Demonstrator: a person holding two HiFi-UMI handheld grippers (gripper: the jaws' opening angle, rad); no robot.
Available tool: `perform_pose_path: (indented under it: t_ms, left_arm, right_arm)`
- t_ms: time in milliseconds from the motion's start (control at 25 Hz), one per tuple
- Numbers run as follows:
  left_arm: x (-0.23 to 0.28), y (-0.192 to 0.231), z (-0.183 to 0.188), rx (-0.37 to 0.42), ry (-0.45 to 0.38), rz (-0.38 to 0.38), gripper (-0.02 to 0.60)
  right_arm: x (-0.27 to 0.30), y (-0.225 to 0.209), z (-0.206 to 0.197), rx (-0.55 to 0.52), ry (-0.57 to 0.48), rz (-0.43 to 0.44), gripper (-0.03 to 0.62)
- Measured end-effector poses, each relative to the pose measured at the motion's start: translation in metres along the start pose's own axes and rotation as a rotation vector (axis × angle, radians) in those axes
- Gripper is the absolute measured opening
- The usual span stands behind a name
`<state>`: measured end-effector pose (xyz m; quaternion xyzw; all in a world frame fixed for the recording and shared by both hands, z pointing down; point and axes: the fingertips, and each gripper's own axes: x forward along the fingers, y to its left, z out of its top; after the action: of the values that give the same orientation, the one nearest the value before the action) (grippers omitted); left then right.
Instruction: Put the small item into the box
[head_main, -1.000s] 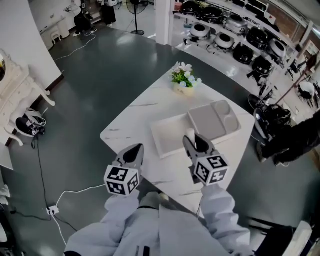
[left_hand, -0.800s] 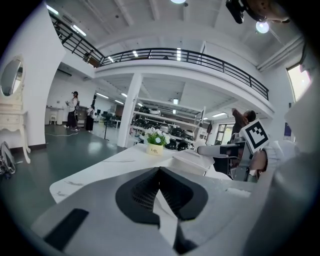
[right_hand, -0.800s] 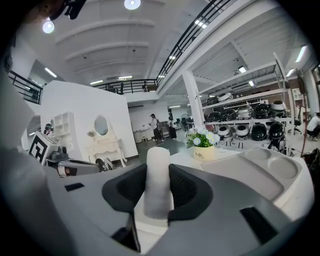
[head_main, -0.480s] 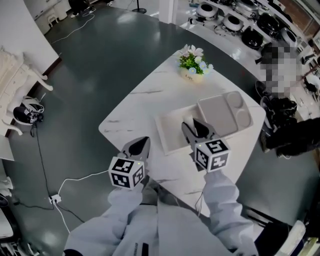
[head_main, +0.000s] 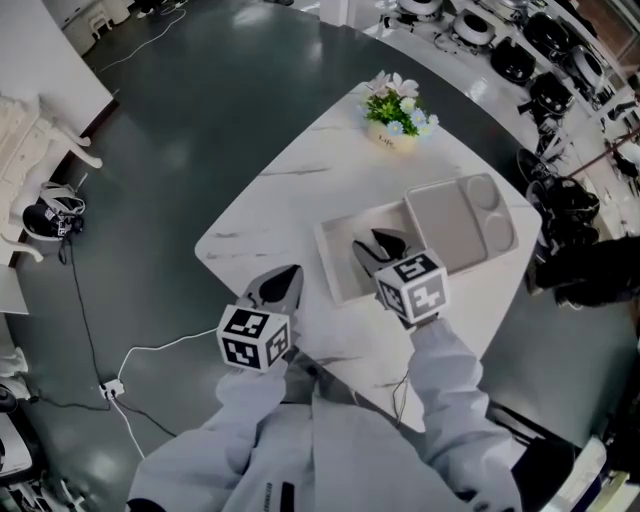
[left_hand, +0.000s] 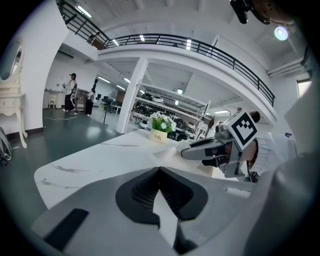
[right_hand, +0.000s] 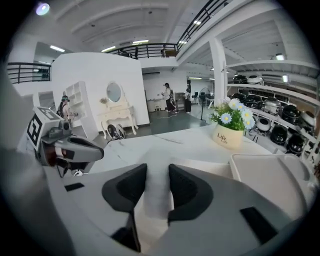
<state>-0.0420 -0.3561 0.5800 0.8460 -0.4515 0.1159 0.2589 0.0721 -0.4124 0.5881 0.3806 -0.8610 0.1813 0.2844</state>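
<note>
- Head view: both your forearms, in pale sleeves (head_main: 440, 380), reach forward from your body, the right one stretched further than the left.
- Your left gripper (head_main: 285, 283) hangs just inside the near-left edge of the table (head_main: 270, 200). It points far and right, and its marker cube sits off the edge.
- Your right gripper (head_main: 378, 245) is over the open box (head_main: 338, 262) and points far and left. A compartment tray (head_main: 460, 215) lies just right of the box, touching it or nearly so.
- A flower pot (head_main: 397, 112) stands well apart at the far corner.
- Left gripper view: the jaw tips meet with nothing between them, so this gripper is closed and empty. It is held roughly level, low above the table.
- Your right gripper crosses the right side of this view, pointing left, with your hand and sleeve behind its cube.
- Right gripper view: the pads are clamped on the white item (right_hand: 157, 192), which stands upright between them. It is lifted in the jaws over the near part of the box; you cannot tell whether its lower end touches anything.
- Your left gripper shows at the left, pointing right, well apart from the item.
- The tray is at the right and the flower pot is beyond it.
</note>
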Motion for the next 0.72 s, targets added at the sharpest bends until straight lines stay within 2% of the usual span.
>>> perform_pose_path:
  t_ms: [240, 400, 720]
  left_arm:
    - [0.008, 0.005, -0.005, -0.013, 0.017, -0.006, -0.002]
    - [0.010, 0.006, -0.006, -0.019, 0.022, -0.009, -0.002]
    - [0.009, 0.012, -0.010, -0.033, 0.032, -0.008, -0.002]
  right_arm:
    - [0.023, 0.004, -0.015, -0.067, 0.150, 0.048, 0.123]
    - [0.032, 0.010, -0.034, -0.075, 0.256, 0.086, 0.123]
    - [0.046, 0.012, -0.056, -0.088, 0.379, 0.117, 0.126]
